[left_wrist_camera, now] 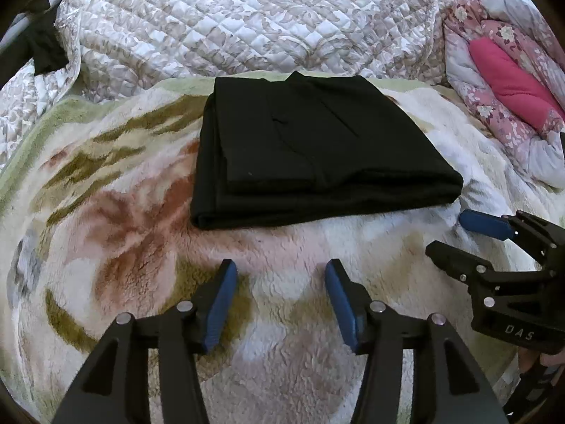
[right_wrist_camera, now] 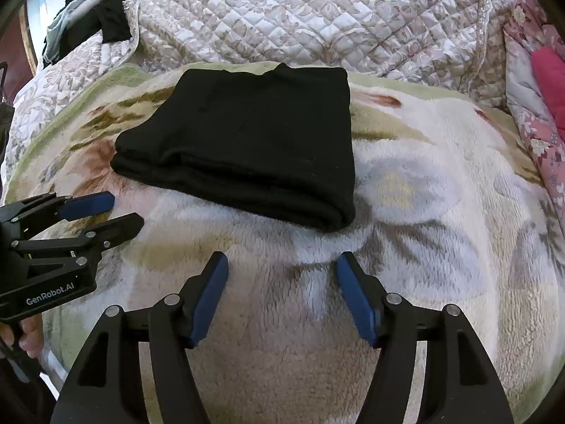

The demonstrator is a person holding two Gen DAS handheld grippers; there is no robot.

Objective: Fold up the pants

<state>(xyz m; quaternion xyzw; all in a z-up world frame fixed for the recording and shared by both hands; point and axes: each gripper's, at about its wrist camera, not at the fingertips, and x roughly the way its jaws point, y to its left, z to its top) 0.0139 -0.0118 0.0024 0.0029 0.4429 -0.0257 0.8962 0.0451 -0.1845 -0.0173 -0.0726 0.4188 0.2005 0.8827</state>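
The black pants [left_wrist_camera: 310,148] lie folded into a compact rectangle on a fluffy floral blanket [left_wrist_camera: 141,240]; they also show in the right wrist view [right_wrist_camera: 247,145]. My left gripper [left_wrist_camera: 280,275] is open and empty, hovering over the blanket just in front of the pants. My right gripper [right_wrist_camera: 280,265] is open and empty, near the folded pants' front right corner. Each gripper shows in the other's view: the right gripper [left_wrist_camera: 455,233] at the right edge, the left gripper [right_wrist_camera: 120,212] at the left edge.
A quilted floral bedspread [left_wrist_camera: 247,17] is bunched behind the pants. A pink floral comforter [left_wrist_camera: 501,81] lies at the right. Dark clothes [right_wrist_camera: 99,17] hang at the far left.
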